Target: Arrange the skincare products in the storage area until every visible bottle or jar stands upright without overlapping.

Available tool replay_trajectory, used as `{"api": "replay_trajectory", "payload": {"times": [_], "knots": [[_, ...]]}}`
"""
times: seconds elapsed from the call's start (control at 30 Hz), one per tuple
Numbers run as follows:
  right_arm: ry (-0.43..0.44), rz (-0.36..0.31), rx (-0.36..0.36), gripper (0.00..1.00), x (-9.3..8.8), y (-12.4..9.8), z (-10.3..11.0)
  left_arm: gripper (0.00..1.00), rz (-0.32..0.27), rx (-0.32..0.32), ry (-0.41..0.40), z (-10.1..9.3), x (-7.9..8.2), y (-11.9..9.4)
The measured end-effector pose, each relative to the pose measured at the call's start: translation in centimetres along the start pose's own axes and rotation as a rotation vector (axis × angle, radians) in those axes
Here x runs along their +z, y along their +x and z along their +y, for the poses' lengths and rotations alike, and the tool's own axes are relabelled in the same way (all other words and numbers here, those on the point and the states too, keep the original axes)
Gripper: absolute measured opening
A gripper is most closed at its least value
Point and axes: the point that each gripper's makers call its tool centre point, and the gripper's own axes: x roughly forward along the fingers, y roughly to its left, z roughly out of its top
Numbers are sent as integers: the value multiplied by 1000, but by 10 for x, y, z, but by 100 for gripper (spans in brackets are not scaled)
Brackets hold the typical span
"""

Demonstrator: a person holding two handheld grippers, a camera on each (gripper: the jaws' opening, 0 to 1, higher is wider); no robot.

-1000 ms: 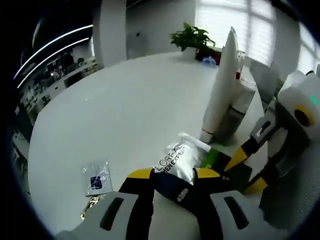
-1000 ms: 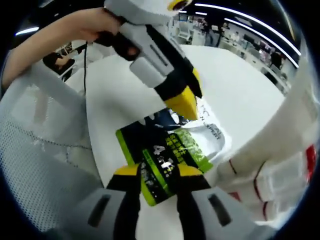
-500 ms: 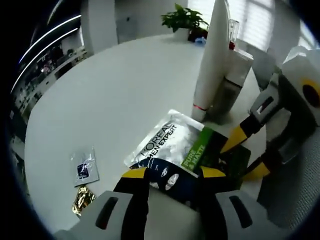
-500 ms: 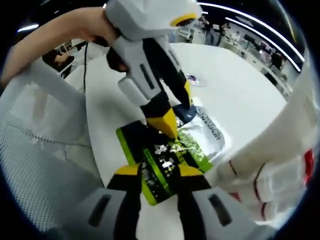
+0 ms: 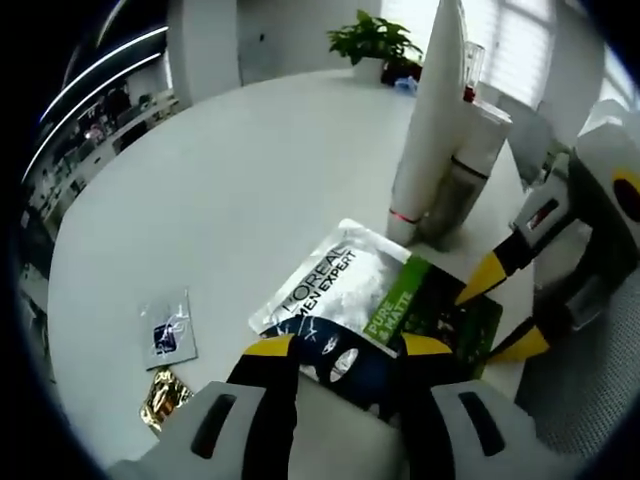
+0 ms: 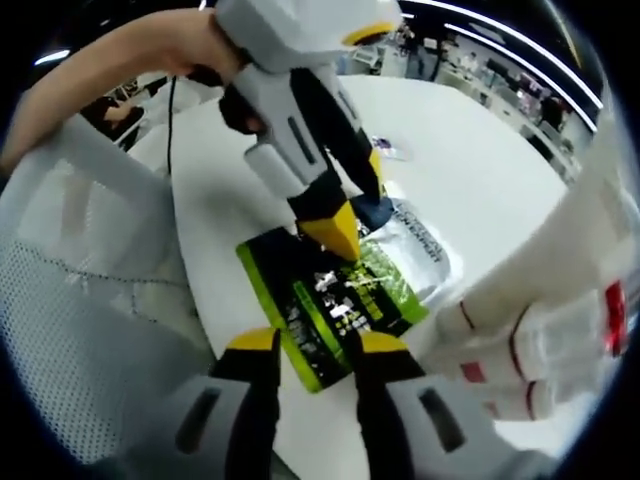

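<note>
A flat L'Oréal Men Expert sachet [image 5: 345,295] is seen lying on the white table [image 5: 230,190], its silver end toward the middle of the table and its green-and-black end toward the table's edge. In the left gripper view, the left tongs [image 5: 343,350] are held spread over the dark near corner of the sachet, one yellow tip on each side of it; whether the tips touch it cannot be told. The right tongs [image 5: 505,305] come in from the right in that view, and their two yellow tips are placed apart at the green-and-black end of the sachet.

In the right gripper view, the right tongs [image 6: 315,345] are spread, and the green-and-black end of the sachet [image 6: 335,300] is seen between and just past their tips. The left tongs [image 6: 345,215] reach down from above in that view, held by a person's hand [image 6: 200,45], and their yellow tips are set on the far part of the sachet.

Just beyond the sachet, a tall white tube [image 5: 430,120] is stood upright on its cap, with a grey-and-white bottle [image 5: 465,175] upright and touching it. A small clear sachet [image 5: 167,335] and a gold foil wrapper [image 5: 160,395] are found lying near each other on the table, well apart from the tube and bottle. A potted plant [image 5: 380,45] is placed at the far edge of the table. A white mesh chair [image 6: 90,290] is seen beside the table.
</note>
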Motion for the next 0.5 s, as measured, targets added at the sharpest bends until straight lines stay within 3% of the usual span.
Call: {"api": "replay_trajectory", "payload": {"times": [0.27, 0.5], "knots": [[-6, 7, -19, 29, 1, 1, -4, 37, -22, 27, -21, 4, 3, 2], [-49, -1, -60, 21, 2, 2, -10, 36, -61, 70, -52, 12, 9, 5]]}}
